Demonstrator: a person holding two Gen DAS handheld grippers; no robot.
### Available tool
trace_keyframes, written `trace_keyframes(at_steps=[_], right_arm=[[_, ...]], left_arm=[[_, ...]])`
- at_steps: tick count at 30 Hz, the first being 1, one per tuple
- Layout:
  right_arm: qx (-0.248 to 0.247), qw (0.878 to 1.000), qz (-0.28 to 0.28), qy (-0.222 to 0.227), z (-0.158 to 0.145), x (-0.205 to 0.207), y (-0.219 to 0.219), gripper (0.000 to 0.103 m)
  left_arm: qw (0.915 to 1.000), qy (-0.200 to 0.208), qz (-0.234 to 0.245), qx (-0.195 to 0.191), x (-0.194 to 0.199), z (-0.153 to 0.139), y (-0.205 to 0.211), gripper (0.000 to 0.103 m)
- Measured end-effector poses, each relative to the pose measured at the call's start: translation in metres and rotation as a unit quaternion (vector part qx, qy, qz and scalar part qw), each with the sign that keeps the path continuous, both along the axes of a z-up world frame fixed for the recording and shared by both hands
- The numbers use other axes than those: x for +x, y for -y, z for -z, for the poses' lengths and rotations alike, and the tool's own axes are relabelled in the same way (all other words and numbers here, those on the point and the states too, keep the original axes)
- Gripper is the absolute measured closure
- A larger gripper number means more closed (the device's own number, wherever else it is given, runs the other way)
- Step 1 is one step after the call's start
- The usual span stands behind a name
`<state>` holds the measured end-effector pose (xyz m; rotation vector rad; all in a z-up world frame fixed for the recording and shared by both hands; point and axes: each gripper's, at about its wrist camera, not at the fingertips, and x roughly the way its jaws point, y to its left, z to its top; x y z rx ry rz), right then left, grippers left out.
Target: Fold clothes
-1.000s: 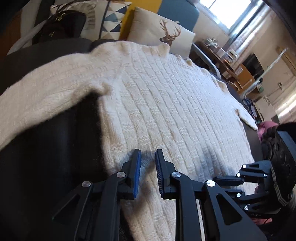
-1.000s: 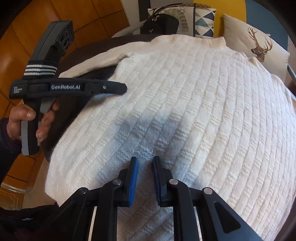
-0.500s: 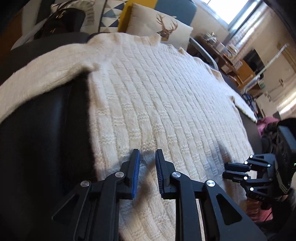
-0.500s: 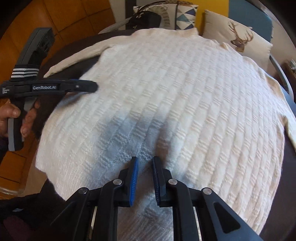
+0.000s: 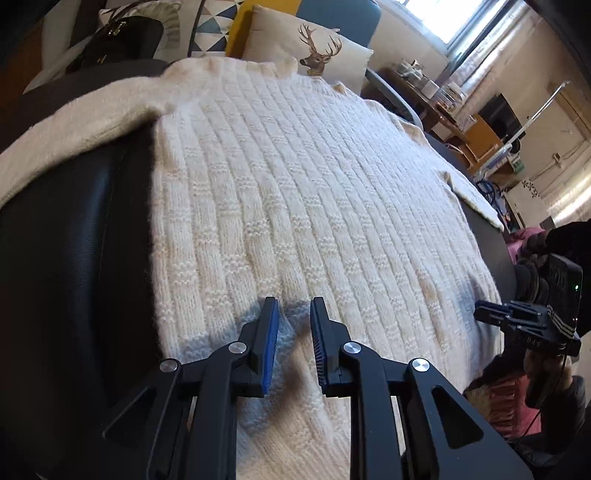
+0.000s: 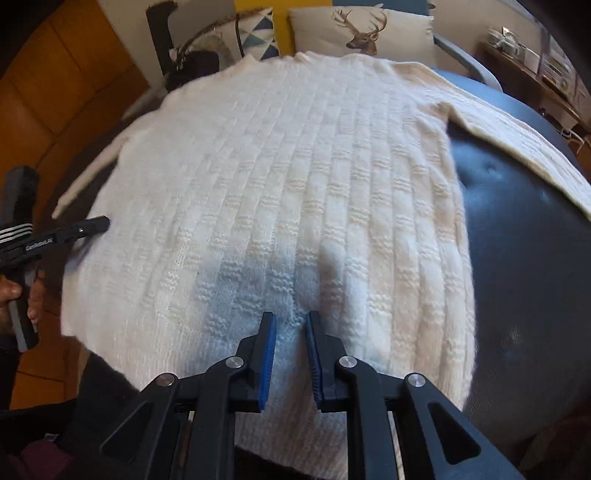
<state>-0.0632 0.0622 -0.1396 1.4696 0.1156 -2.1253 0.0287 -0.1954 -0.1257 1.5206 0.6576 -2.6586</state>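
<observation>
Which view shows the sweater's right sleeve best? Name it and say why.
The right wrist view: the right sleeve runs long and unblocked across the dark surface. The left wrist view shows only a foreshortened strip of it at the sweater's far edge.

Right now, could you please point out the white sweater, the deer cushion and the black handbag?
white sweater (image 6: 295, 184): right wrist view, chest panel.
deer cushion (image 6: 360, 35): right wrist view, printed deer.
black handbag (image 5: 122, 40): left wrist view, front face.
</observation>
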Motion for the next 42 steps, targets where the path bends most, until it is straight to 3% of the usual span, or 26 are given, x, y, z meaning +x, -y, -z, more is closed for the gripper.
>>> trace_keyframes(at_steps=[4, 11, 14, 17, 21, 26, 29, 31, 35, 38, 42], right_arm=[[-0.006, 1.000, 0.030, -0.004, -0.002, -0.001, -0.019, 0.087], [-0.007, 0.999, 0.039, -0.002, 0.002, 0.000, -0.040, 0.090], [-0.043, 0.997, 0.057, -0.010, -0.013, -0.004, -0.052, 0.087], [-0.052, 0.995, 0.079, -0.024, -0.018, -0.018, -0.057, 0.087], [0.002, 0.996, 0.087, 0.006, 0.010, -0.020, -0.072, 0.087], [-0.016, 0.996, 0.091, 0.007, 0.008, -0.021, -0.081, 0.087], [-0.027, 0.996, 0.088, -0.017, 0.000, -0.032, -0.073, 0.087], [-0.028, 0.996, 0.087, -0.013, 0.002, -0.044, -0.069, 0.087], [0.009, 0.996, 0.089, 0.014, 0.017, -0.052, -0.075, 0.089], [-0.003, 0.996, 0.086, 0.017, 0.014, -0.054, -0.080, 0.087], [-0.015, 0.997, 0.077, -0.012, 0.004, -0.071, -0.064, 0.087]], left_arm=[[0.9987, 0.006, 0.019, -0.046, 0.006, 0.004, -0.021, 0.084], [0.9997, -0.001, -0.008, -0.024, 0.014, -0.003, -0.014, 0.084], [0.9996, -0.021, 0.009, -0.015, 0.017, -0.012, -0.027, 0.084], [0.9991, 0.004, 0.029, -0.032, 0.015, 0.000, -0.042, 0.084], [0.9980, 0.006, 0.037, -0.051, 0.022, 0.006, -0.041, 0.084], [0.9995, 0.007, 0.021, -0.022, 0.022, -0.001, -0.029, 0.084], [0.9990, -0.008, 0.034, -0.029, 0.012, -0.009, -0.043, 0.083], [0.9977, 0.009, 0.050, -0.045, 0.005, -0.001, -0.053, 0.084], [0.9972, 0.013, 0.058, -0.046, 0.015, 0.005, -0.050, 0.084], [0.9987, 0.006, 0.044, -0.022, 0.020, 0.001, -0.037, 0.083], [0.9990, -0.024, 0.024, -0.029, 0.009, -0.010, -0.033, 0.082]])
